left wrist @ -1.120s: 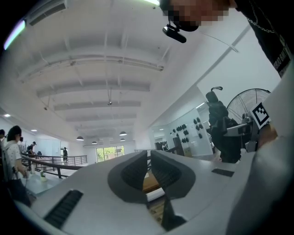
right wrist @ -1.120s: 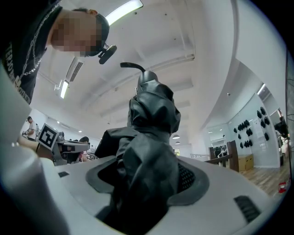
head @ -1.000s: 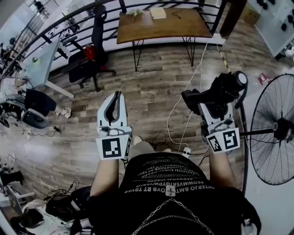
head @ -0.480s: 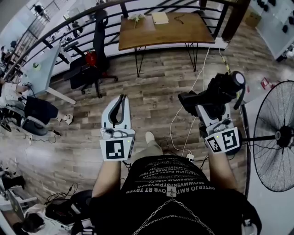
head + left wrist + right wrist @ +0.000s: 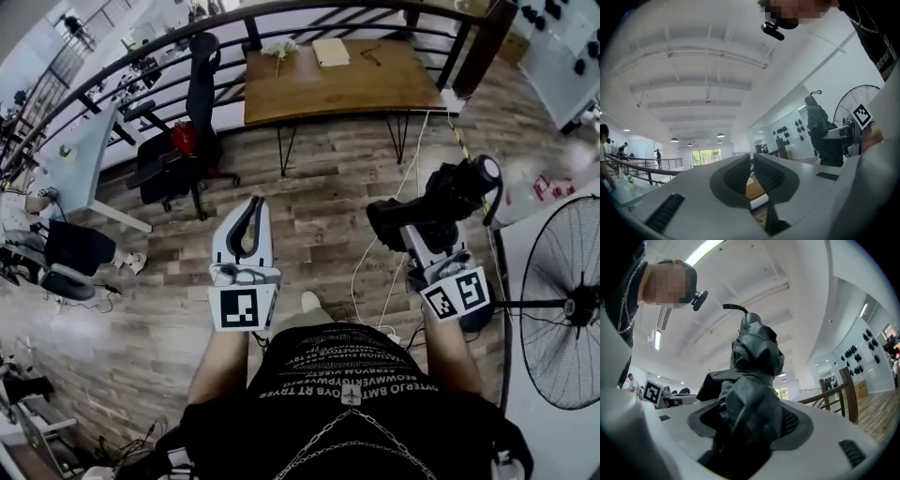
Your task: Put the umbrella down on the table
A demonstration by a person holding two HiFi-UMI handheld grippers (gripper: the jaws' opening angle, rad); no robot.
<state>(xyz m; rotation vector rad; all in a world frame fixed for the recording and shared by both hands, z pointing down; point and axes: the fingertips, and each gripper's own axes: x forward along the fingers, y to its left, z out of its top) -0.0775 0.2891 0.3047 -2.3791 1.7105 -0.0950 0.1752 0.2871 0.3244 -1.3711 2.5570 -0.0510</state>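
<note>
Right gripper: the right gripper [image 5: 422,228] is at the centre right of the head view, with its jaws clamped on a folded black fabric umbrella [image 5: 441,199].
Grip detail: in the right gripper view the dark crumpled fabric fills the space between the two white jaws and rises out of them toward the top of the frame. A thin curved black piece sits at its upper end.
Umbrella position: it is held in the air over the brown wood-plank floor [image 5: 319,202]. It lies slantwise across the jaws, with its round end toward the upper right of the head view.
Table: the brown wooden table with thin black legs [image 5: 375,86] stands at the upper centre of the head view, well apart from the umbrella. A pale sheet of paper [image 5: 330,52] lies near its far edge.
Left gripper: the left gripper [image 5: 251,204] is at the centre left of the head view, pointing toward the top of the frame. Its jaws are brought together at the tips, with only a narrow slit between them, and they hold nothing.
Surroundings: a black wire-cage pedestal fan [image 5: 562,305] stands at the right edge, and a black office chair [image 5: 192,117] is at the upper left, beside the table. A white cable [image 5: 398,187] trails over the floor below the table.
</note>
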